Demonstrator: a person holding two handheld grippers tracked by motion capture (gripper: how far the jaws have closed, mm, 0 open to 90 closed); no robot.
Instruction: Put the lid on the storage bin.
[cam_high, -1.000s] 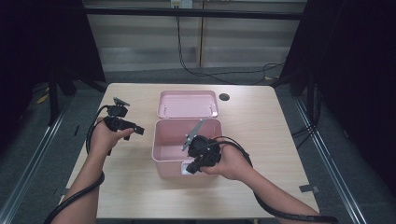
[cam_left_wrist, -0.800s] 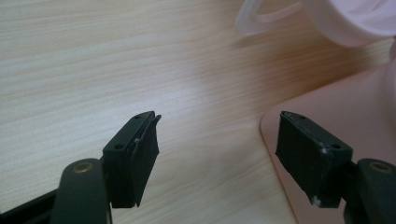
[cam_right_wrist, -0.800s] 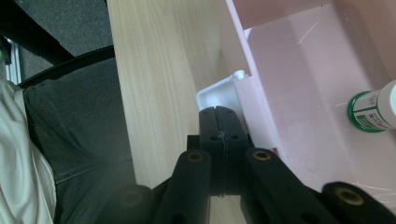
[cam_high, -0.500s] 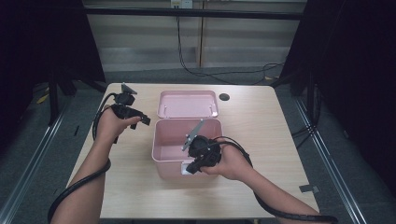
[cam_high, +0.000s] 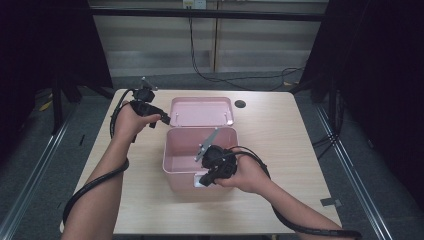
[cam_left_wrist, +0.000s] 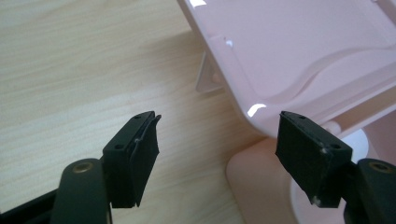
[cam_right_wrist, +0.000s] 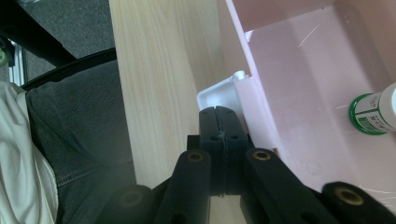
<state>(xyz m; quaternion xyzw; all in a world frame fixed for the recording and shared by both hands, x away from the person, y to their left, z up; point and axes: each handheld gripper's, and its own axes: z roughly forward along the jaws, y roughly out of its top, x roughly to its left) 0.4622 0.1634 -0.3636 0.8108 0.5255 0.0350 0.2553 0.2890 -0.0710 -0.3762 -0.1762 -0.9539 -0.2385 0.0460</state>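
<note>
The pink box (cam_high: 192, 162) stands open at the middle of the table (cam_high: 290, 135), its lid (cam_high: 201, 111) tilted back behind it. The left claw (cam_high: 164, 120) hangs just beside the lid's left edge, jaws wide and empty. The right claw (cam_right_wrist: 218, 122), jaws pressed together on nothing, sits against the box's near wall by the white latch (cam_right_wrist: 219, 95); a green-capped bottle (cam_right_wrist: 376, 112) lies inside.

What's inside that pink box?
In the pink box lies a small white bottle with a green band. The right gripper hides its front corner.
</note>
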